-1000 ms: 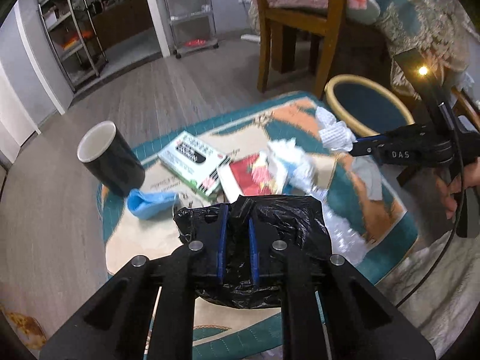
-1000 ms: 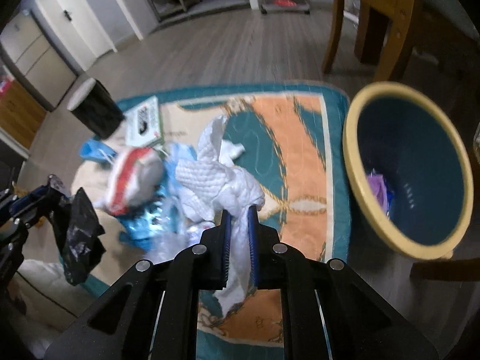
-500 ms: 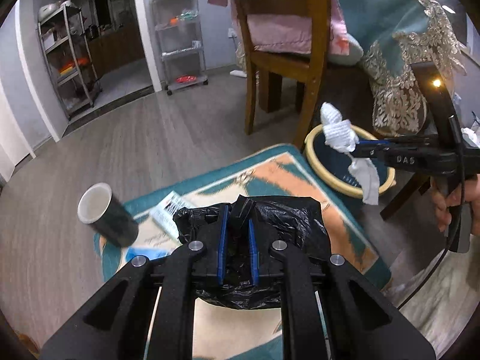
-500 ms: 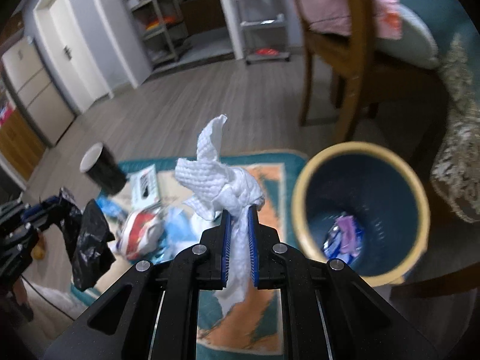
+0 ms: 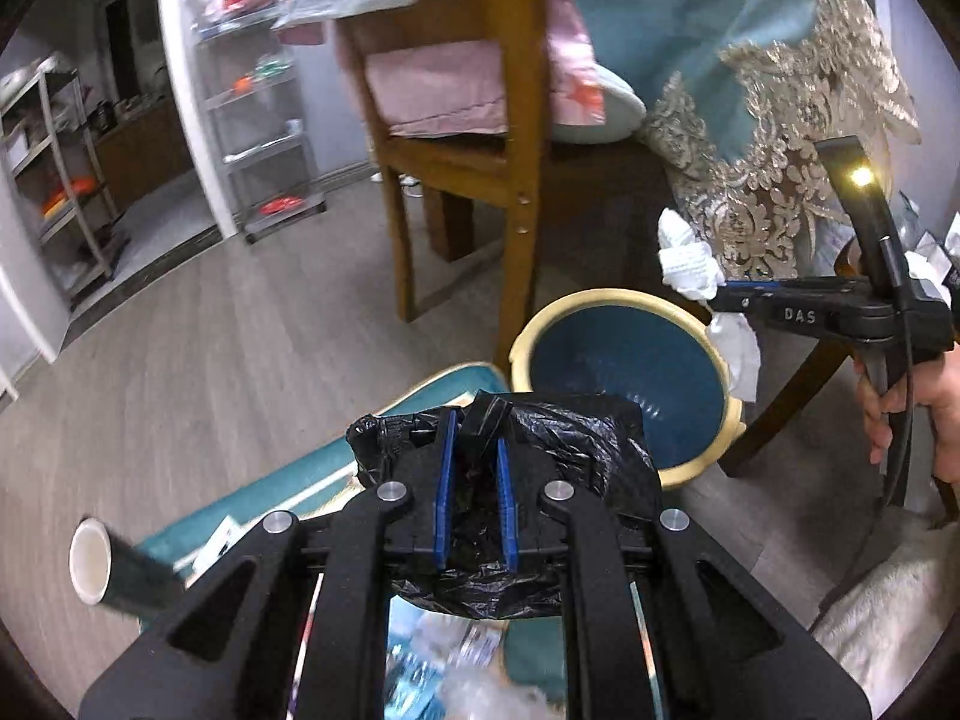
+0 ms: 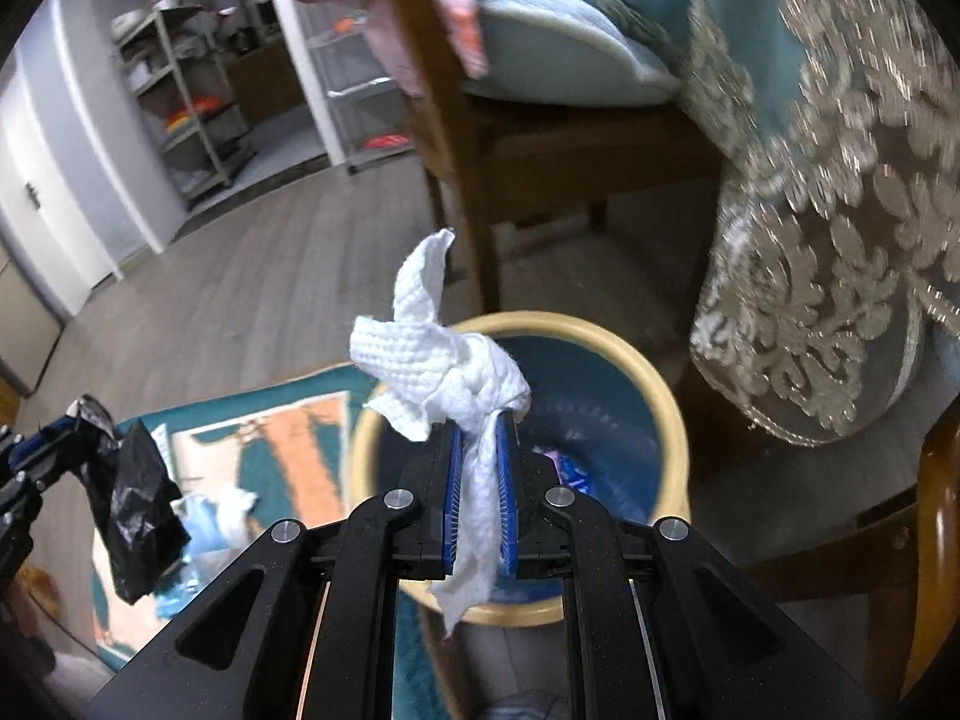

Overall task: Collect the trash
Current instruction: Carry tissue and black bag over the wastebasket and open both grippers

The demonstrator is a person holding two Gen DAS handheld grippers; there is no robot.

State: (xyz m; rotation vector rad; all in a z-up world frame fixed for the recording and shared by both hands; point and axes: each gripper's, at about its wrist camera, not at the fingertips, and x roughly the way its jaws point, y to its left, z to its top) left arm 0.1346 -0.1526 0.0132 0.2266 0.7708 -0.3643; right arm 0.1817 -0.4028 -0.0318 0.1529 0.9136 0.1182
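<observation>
My left gripper (image 5: 474,420) is shut on a crumpled black plastic bag (image 5: 576,438) that drapes over its fingers. It hangs just short of the blue bin with a cream rim (image 5: 624,372). In the right wrist view my right gripper (image 6: 480,420) is shut on a white paper towel (image 6: 444,360), held above the bin (image 6: 600,396). Purple and blue scraps (image 6: 570,468) lie in the bin's bottom. The right gripper (image 5: 720,294) with the towel (image 5: 687,258) appears in the left wrist view over the bin's far right rim. The black bag (image 6: 135,492) also shows at the left of the right wrist view.
A wooden chair (image 5: 474,138) with pink cushions stands right behind the bin. A lace-trimmed teal tablecloth (image 5: 780,120) hangs at right. More litter (image 6: 210,516) lies on the teal and orange rug (image 6: 282,438). A dark cup (image 5: 114,564) lies at lower left. Metal shelves (image 5: 54,180) line the far wall.
Both grippers rose from the rug and swung toward the bin, each carrying its load. The bin now sits directly ahead of both; the litter pile has dropped out toward the bottom of view.
</observation>
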